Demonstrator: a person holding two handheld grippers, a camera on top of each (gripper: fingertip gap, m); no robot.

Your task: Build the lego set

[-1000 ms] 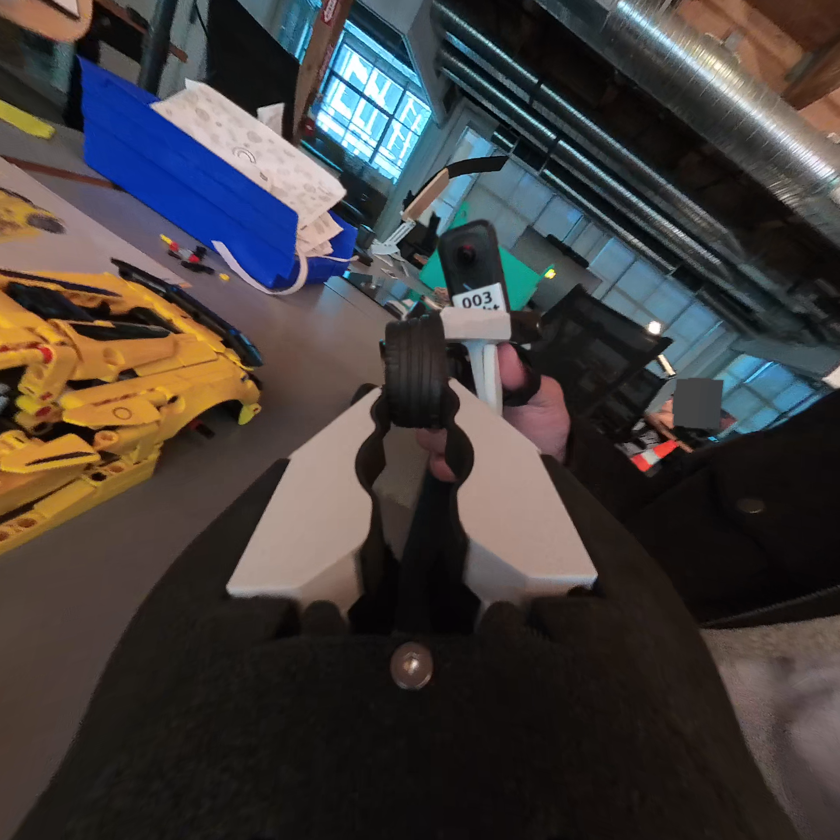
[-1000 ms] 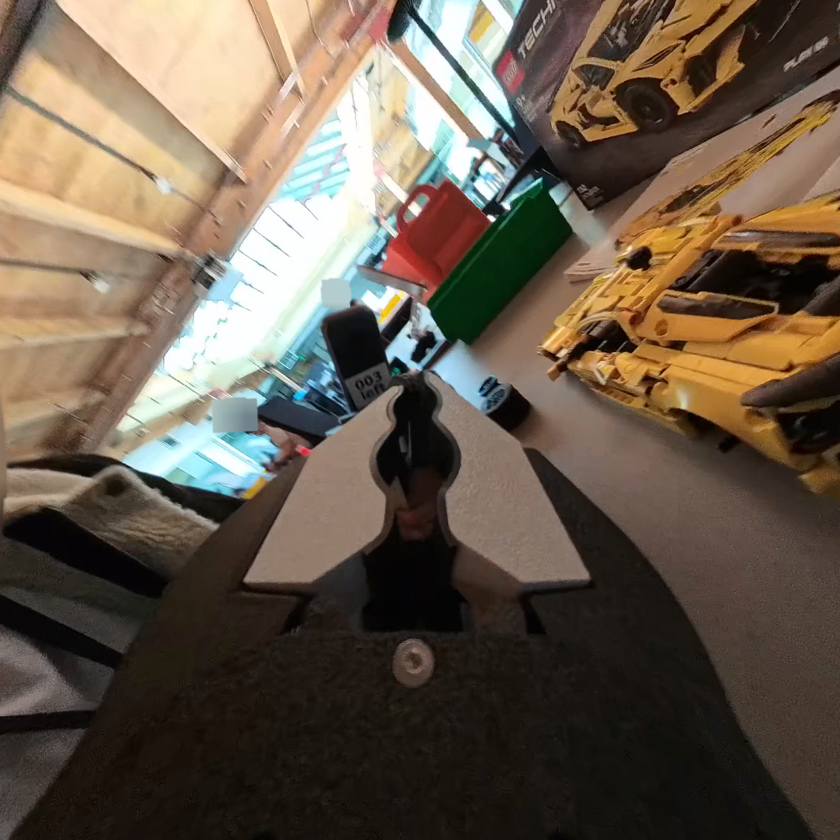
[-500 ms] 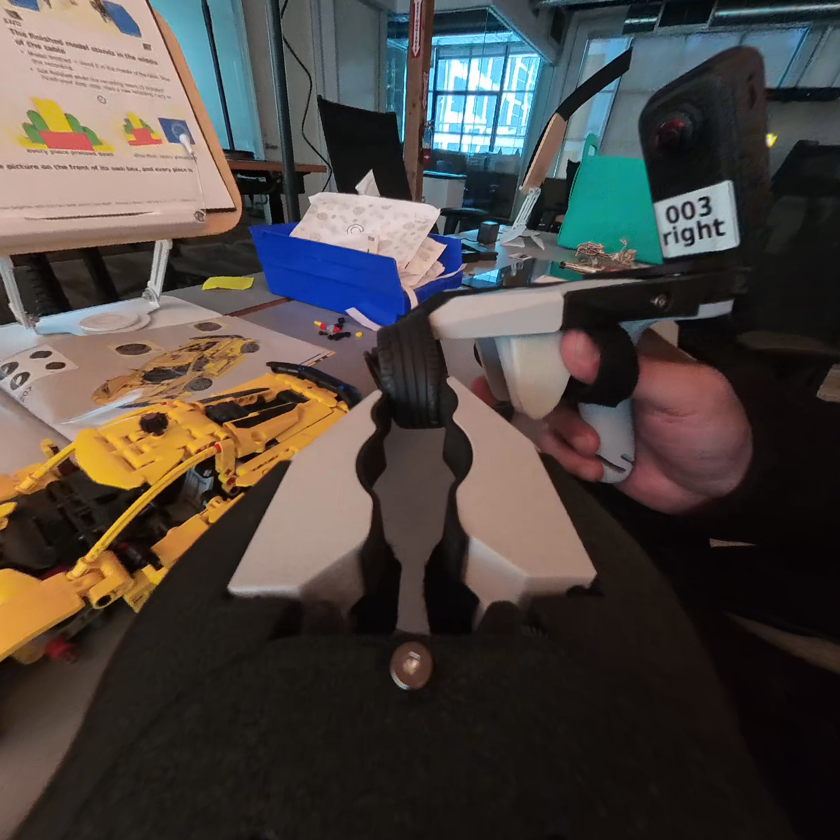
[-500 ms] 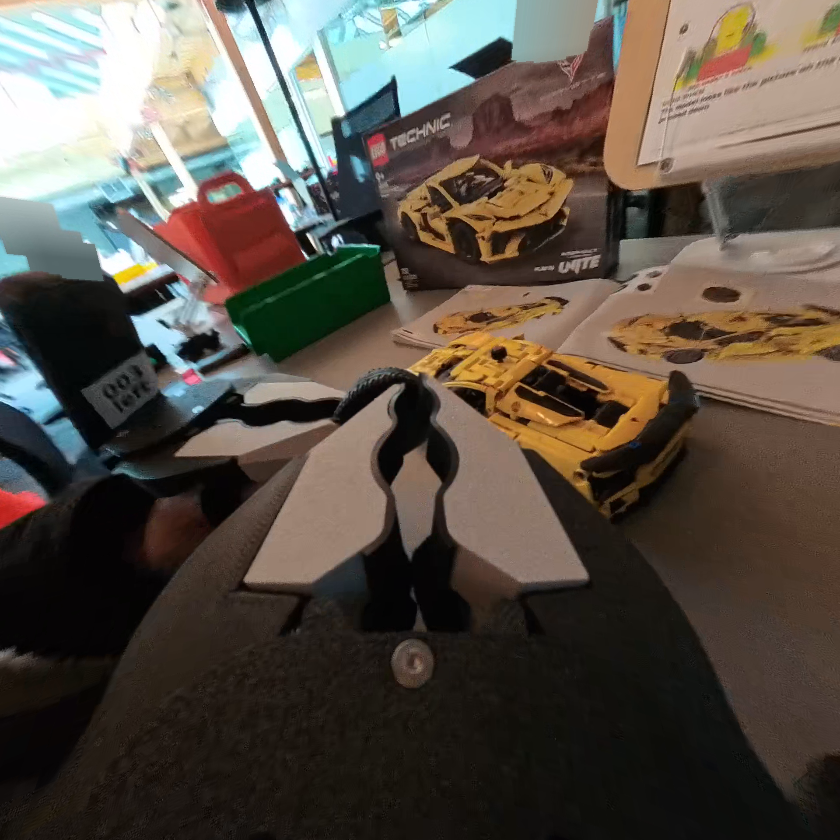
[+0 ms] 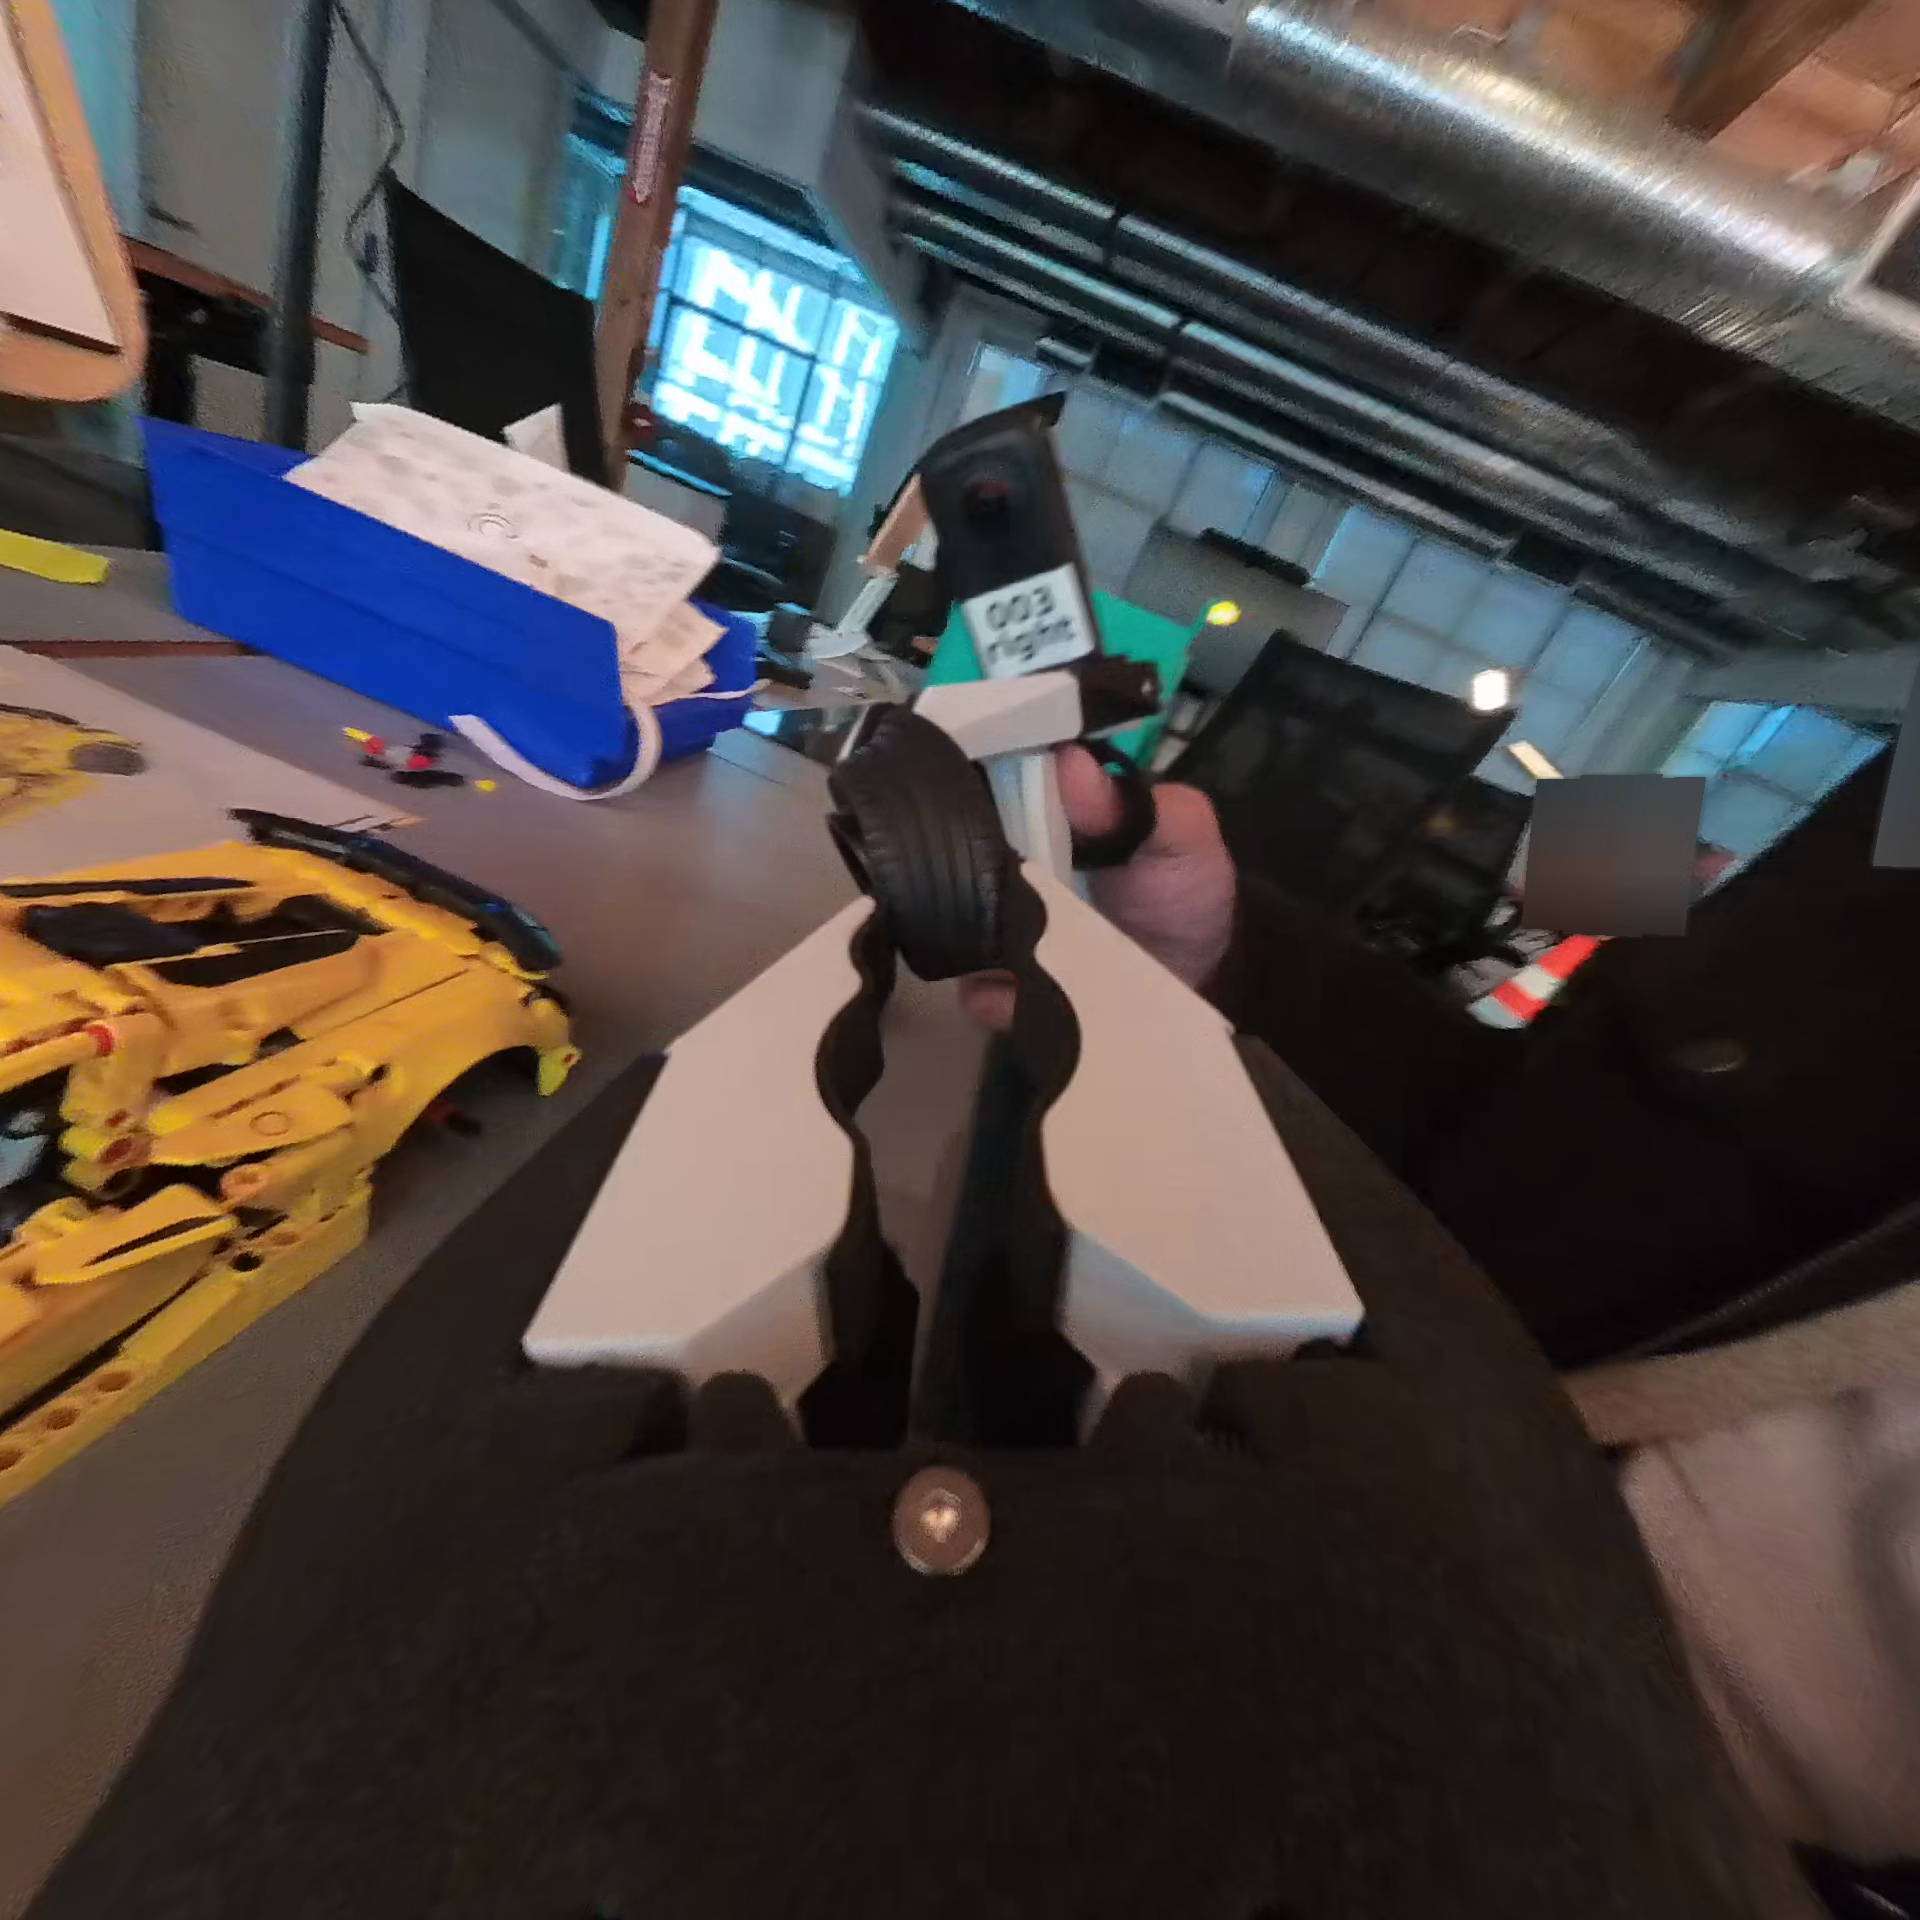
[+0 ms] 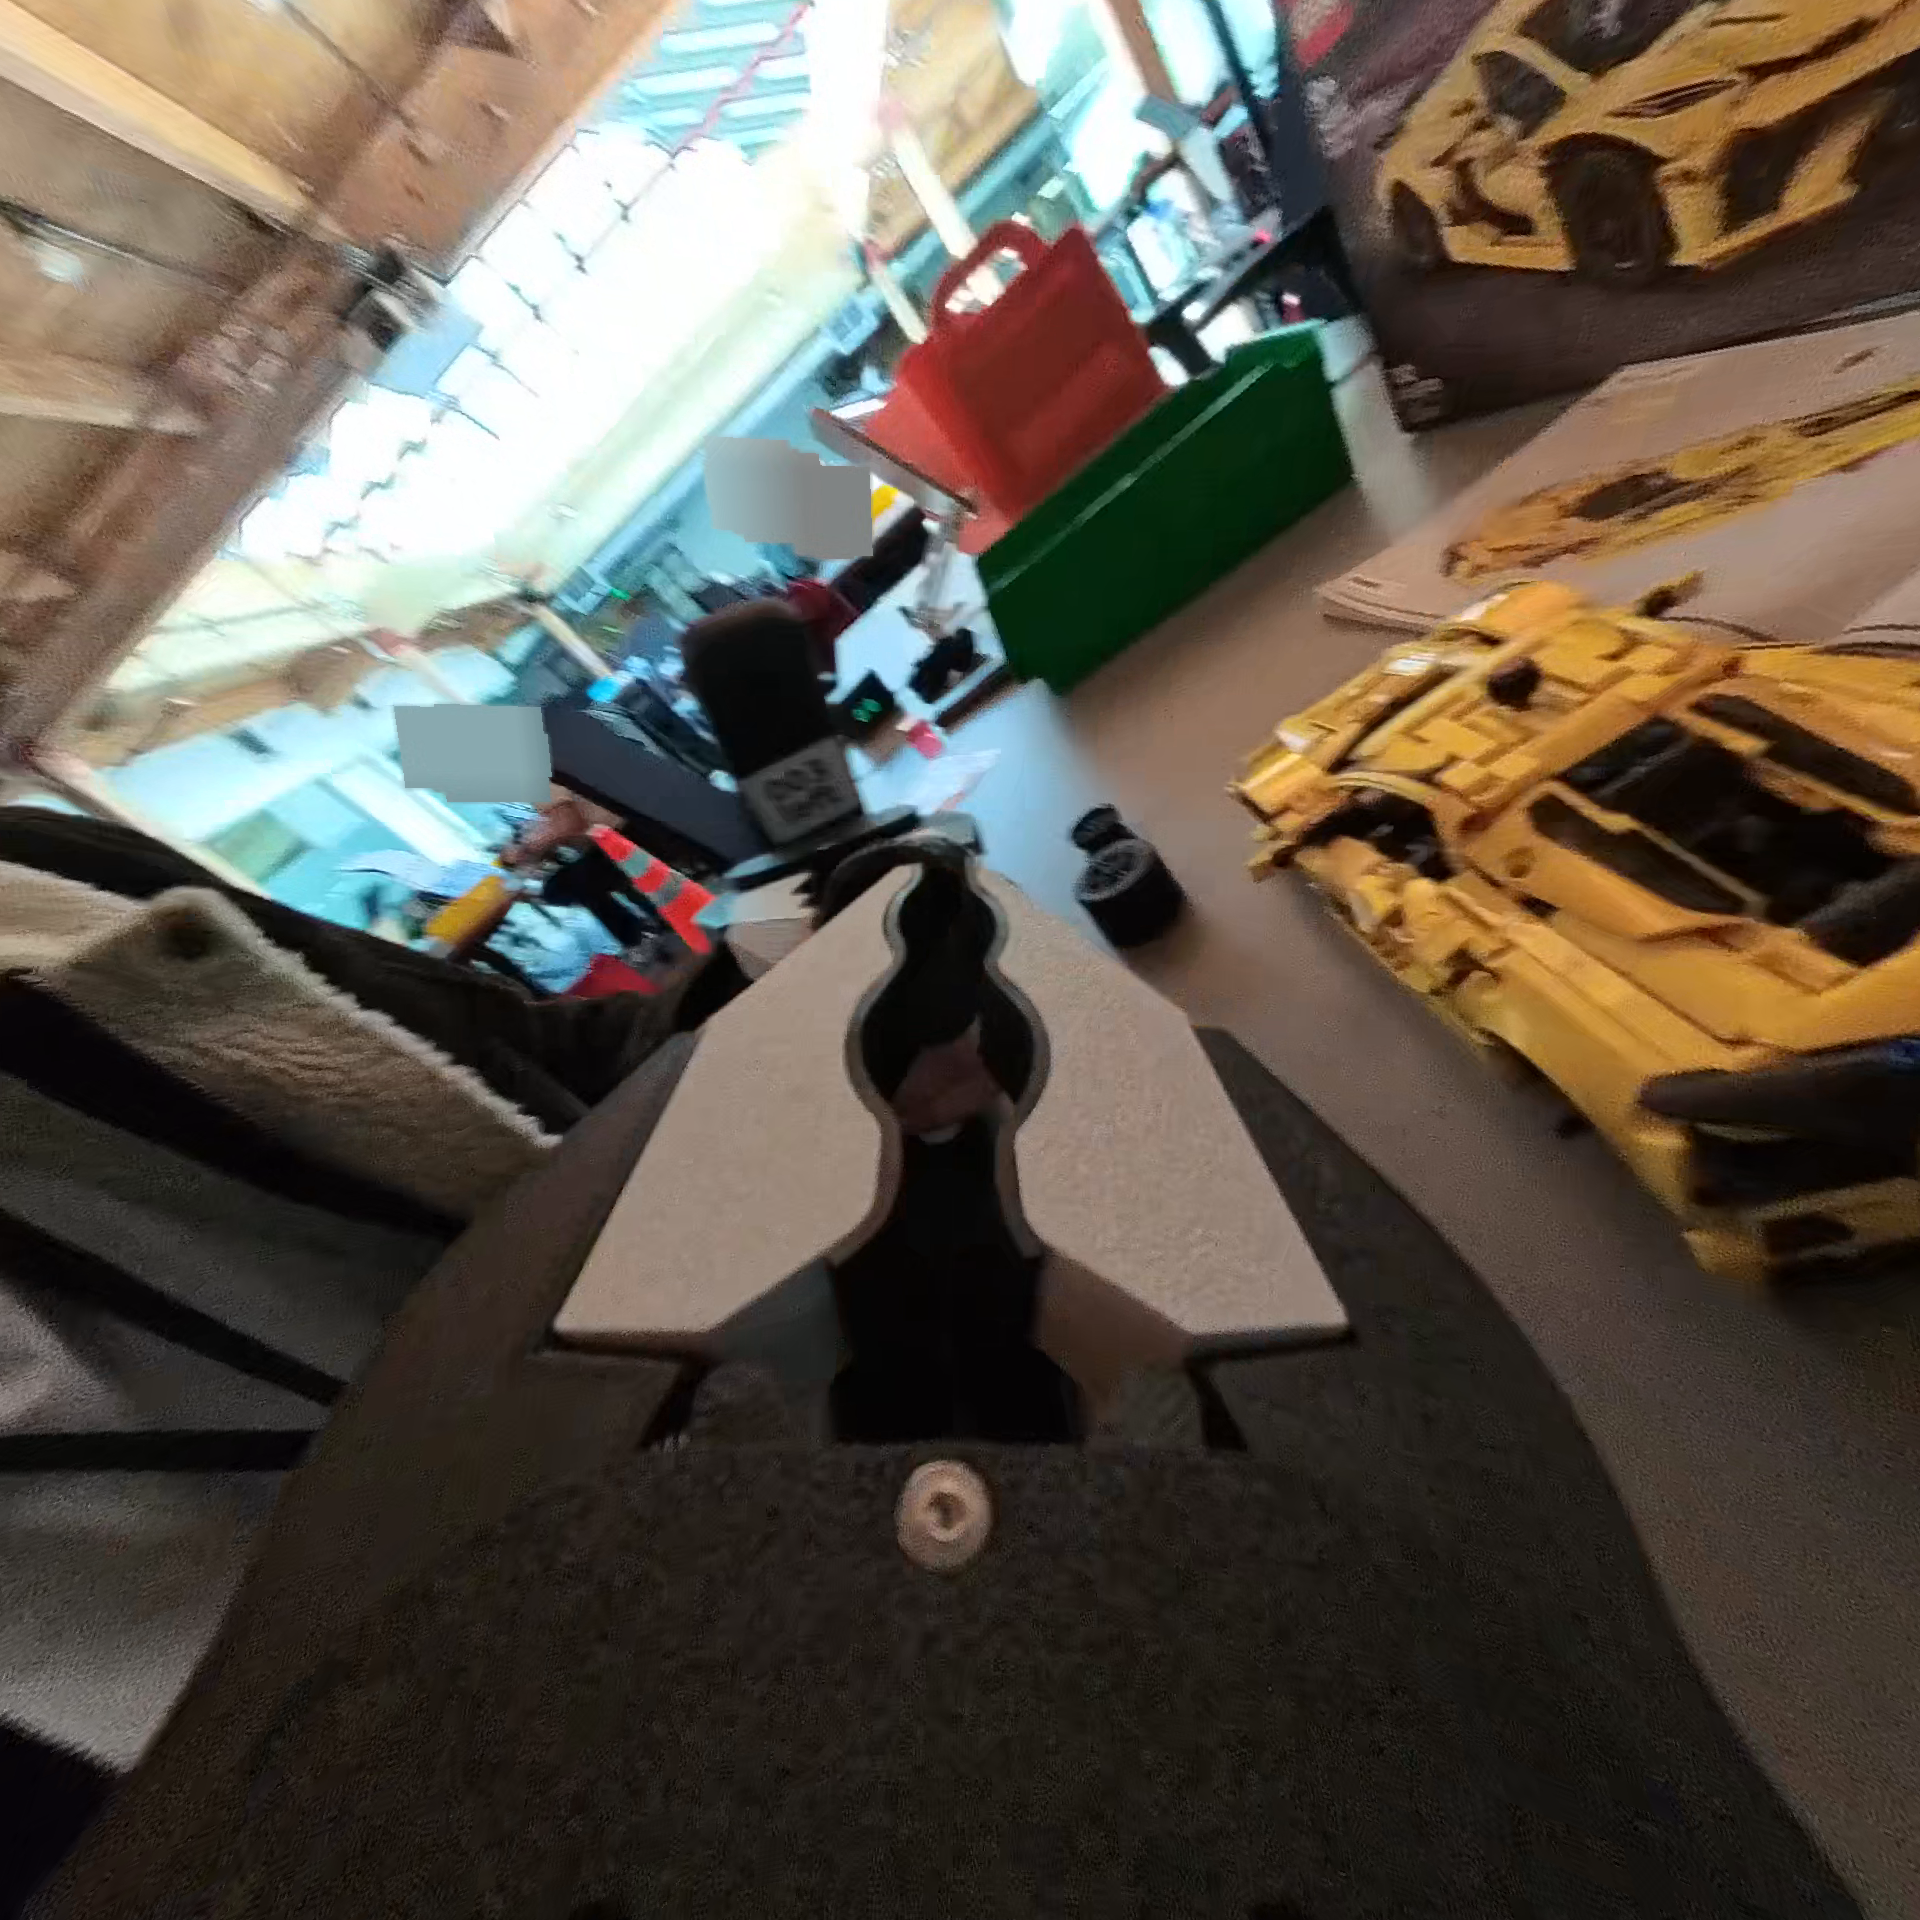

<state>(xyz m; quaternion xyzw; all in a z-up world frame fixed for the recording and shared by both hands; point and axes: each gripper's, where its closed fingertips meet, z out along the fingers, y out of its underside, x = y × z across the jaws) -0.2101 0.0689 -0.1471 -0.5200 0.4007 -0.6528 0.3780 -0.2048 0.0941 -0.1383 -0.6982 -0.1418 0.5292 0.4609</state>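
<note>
While both cameras swung back up toward the ceiling, away from the level look across the table (image 5: 665,883) that they had half a second before, the yellow Lego sports car (image 5: 239,1049) sat where it had been on the grey surface, its wheel arch empty. Behind it the blue bin (image 5: 416,623) of paper bags had not shifted, nor had the green bin (image 6: 1164,530) on the far side. Between the two tools the black tyre (image 5: 925,852) stayed aloft, clear of the table. The left gripper (image 5: 940,935) kept its fingers pinched on the tyre's lower tread, and the right gripper (image 6: 940,883) met it from the opposite side, fingers nearly together on the same tyre, though how firmly was hard to tell. Two spare wheels (image 6: 1122,873) waited near the car's nose. So it looked like a hand-over or a rim-seating squeeze in mid-air; no wheel had reached an axle yet.
</note>
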